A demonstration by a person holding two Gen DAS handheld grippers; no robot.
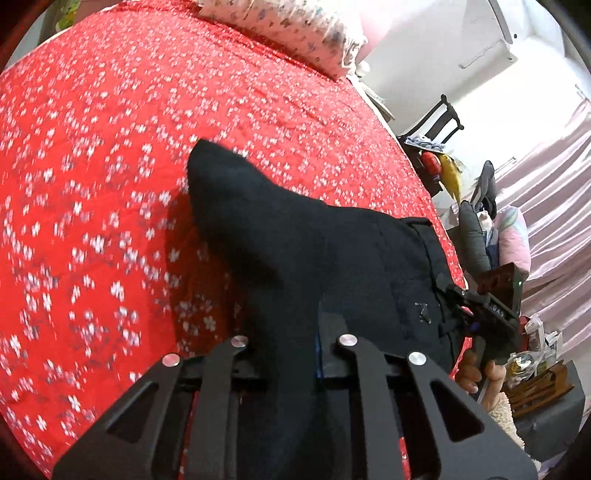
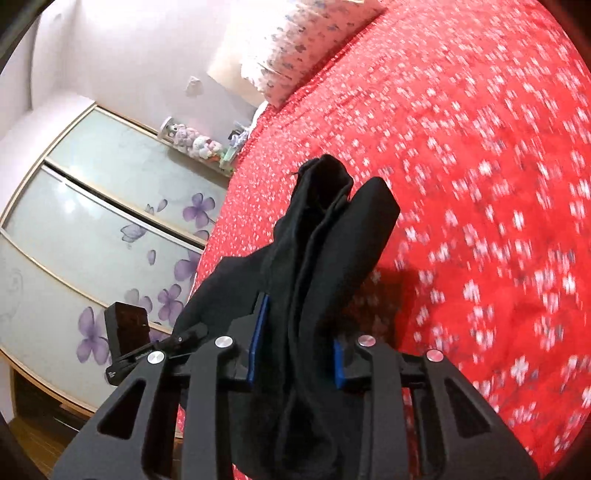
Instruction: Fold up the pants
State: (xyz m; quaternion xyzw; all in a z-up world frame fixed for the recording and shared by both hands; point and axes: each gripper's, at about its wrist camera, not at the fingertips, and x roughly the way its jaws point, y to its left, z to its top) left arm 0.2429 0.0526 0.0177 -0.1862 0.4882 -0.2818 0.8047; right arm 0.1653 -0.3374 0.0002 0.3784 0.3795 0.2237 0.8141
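Black pants (image 1: 295, 236) hang lifted above a red bedspread with white flowers (image 1: 110, 147). My left gripper (image 1: 291, 343) is shut on a bunch of the black cloth, which drapes over its fingers. My right gripper (image 2: 299, 354) is shut on another bunch of the pants (image 2: 325, 236), with blue pads showing on both sides of the cloth. The right gripper also shows in the left wrist view (image 1: 484, 314), at the pants' waistband edge, held by a hand. The left gripper shows in the right wrist view (image 2: 129, 332) at the left.
A flowered pillow (image 1: 291, 29) lies at the head of the bed. A chair and clutter (image 1: 443, 155) stand beside the bed on one side. A wardrobe with purple flower doors (image 2: 92, 236) and a shelf of soft toys (image 2: 195, 142) stand on the other.
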